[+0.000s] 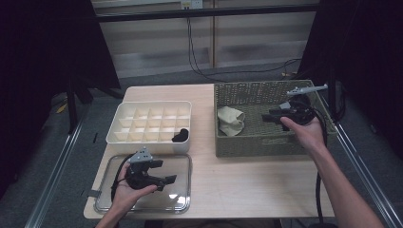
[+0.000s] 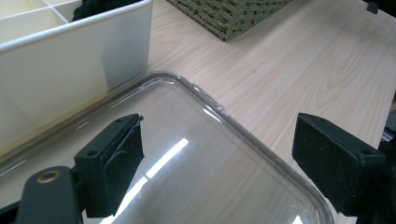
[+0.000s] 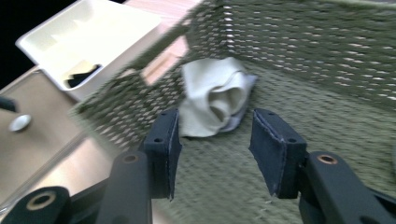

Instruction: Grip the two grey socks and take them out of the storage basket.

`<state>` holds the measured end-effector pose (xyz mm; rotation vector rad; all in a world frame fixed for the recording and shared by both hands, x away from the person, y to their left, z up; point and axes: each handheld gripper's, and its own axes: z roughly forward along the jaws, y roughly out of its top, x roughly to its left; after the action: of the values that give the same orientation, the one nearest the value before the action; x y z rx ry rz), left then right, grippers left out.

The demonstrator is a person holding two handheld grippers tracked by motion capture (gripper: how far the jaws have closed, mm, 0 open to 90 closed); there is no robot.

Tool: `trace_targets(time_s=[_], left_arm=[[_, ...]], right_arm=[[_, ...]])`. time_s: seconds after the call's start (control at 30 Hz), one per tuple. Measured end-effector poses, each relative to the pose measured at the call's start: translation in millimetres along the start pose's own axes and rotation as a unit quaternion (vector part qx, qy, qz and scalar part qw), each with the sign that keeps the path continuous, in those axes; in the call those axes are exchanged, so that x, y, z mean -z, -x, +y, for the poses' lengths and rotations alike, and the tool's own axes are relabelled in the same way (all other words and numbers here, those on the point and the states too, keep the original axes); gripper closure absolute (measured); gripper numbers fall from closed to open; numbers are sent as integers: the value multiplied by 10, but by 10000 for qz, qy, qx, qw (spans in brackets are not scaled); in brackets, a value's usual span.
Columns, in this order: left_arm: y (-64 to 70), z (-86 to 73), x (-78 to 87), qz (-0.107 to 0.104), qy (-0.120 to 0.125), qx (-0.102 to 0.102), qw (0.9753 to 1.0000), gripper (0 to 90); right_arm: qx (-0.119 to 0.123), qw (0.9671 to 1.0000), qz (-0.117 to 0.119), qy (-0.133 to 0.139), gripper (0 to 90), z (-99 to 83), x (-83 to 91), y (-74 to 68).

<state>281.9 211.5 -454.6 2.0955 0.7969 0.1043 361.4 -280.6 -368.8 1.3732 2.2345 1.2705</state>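
Observation:
A beige balled-up cloth (image 1: 231,119) lies at the left end of the woven basket (image 1: 266,142). Inside the basket my right gripper (image 1: 267,117) points at the cloth, a short way from it. In the right gripper view the gripper (image 3: 215,133) is open, with the cloth (image 3: 215,95) just beyond its pads and nothing between them. My left gripper (image 1: 167,171) hovers over a clear plastic lid (image 1: 109,199) at the table's front left. It is open and empty (image 2: 219,140) above the lid's corner (image 2: 210,177).
A white divided box (image 1: 151,121) stands behind the lid, with a dark item (image 1: 180,135) in its front right compartment. The basket's woven walls (image 3: 303,46) surround my right gripper. Bare wood table (image 1: 247,185) lies between lid and basket. Cables trail on the floor beyond.

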Motion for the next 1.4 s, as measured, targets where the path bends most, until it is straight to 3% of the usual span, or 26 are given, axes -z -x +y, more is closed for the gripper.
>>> trace_targets(time_s=[0.33,0.63,0.83,1.13,1.4], left_arm=[[-39,-29,55,54,58,56,10000,154],[-75,-29,40,55,-8,80,10000,153],[-82,-30,47,91,-13,68,9999,151],[-104,-55,74,111,-5,90,9999,151],[-106,-63,59,72,-71,64,9999,149]], right_arm=[[-146,9990,-311,-272,529,206,-195,381],[-389,9955,-675,-536,514,286,-438,769],[-444,9936,-798,-667,507,260,-540,938],[-630,9864,-1215,-907,484,209,-656,1143],[-841,9827,-1340,-964,469,165,-718,1298]])
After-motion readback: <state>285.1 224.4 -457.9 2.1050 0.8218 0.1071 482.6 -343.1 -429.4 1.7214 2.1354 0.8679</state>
